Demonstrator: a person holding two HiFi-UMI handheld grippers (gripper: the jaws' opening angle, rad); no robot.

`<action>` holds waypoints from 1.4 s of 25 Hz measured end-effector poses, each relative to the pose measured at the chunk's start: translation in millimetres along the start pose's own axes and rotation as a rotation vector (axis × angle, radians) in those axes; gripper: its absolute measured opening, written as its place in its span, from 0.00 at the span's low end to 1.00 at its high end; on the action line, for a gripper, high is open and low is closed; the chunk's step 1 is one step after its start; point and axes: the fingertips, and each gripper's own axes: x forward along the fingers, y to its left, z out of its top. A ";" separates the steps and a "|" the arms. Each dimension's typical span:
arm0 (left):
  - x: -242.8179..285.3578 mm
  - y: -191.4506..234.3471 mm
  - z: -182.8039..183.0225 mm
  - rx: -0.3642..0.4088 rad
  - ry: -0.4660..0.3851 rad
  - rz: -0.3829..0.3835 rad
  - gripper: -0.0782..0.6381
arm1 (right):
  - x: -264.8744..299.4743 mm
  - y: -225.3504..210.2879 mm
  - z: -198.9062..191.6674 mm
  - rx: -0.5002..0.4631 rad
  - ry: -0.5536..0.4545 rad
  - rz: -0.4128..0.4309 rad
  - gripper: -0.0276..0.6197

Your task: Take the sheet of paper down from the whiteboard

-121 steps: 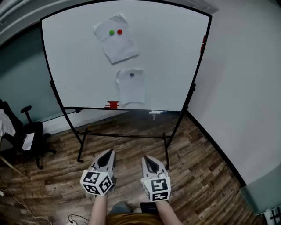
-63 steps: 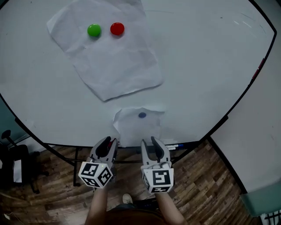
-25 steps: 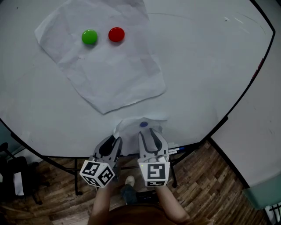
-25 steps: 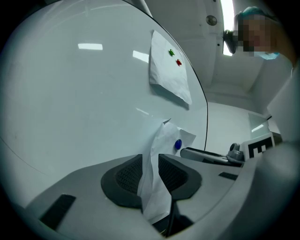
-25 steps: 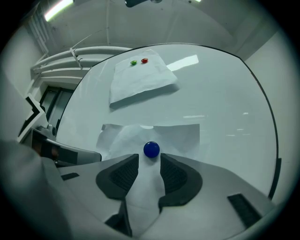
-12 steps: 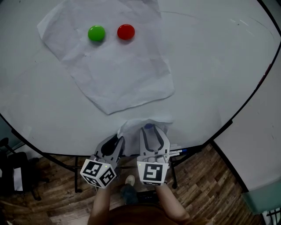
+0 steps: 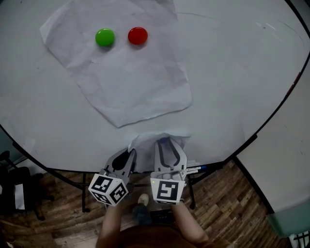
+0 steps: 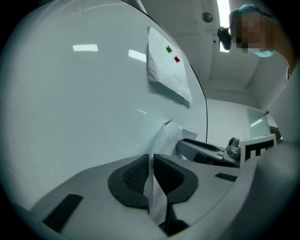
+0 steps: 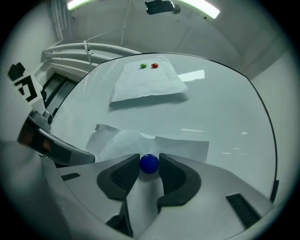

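— Left hand-held gripper (image 8: 151, 160) is clamped on the left edge of the small sheet of paper (image 7: 145, 143); I can see the paper pinched flat between its pads.
— And your right one?
— Right hand-held gripper (image 7: 169, 145) has the blue magnet (image 9: 149, 163) between its jaws; they are closing, and the pads meet the magnet's sides; that magnet pins the small sheet low on the whiteboard (image 7: 232, 72), just above the bottom rail.
— What else hangs on the board?
— Higher up there is a larger crumpled sheet (image 7: 131, 82), tilted; a green magnet (image 7: 104, 37) and a red magnet (image 7: 137, 35) hold it, side by side near its top; the white face catches reflections of the lamps.
— And the room?
— Wood-plank floor (image 7: 227, 208) under the board's dark stand (image 7: 85, 198); markers (image 7: 193, 169) lie on the tray just beside my right hand-held gripper; a pale wall (image 7: 290, 145) runs along the right; a dark office chair (image 7: 9, 174) stands at the far left; from the right gripper view I see a strip light (image 9: 206, 8) on the ceiling.
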 end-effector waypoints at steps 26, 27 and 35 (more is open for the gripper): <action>1.5 6.3 0.6 -0.184 -0.029 -0.021 0.14 | -19.4 15.4 -14.4 0.116 0.055 0.119 0.25; 1.4 6.7 0.3 -0.189 -0.028 -0.020 0.14 | -19.2 15.2 -14.7 0.121 0.053 0.122 0.25; -2.9 7.8 0.3 -0.220 -0.032 -0.021 0.14 | -25.0 11.0 -26.4 0.138 0.115 0.116 0.25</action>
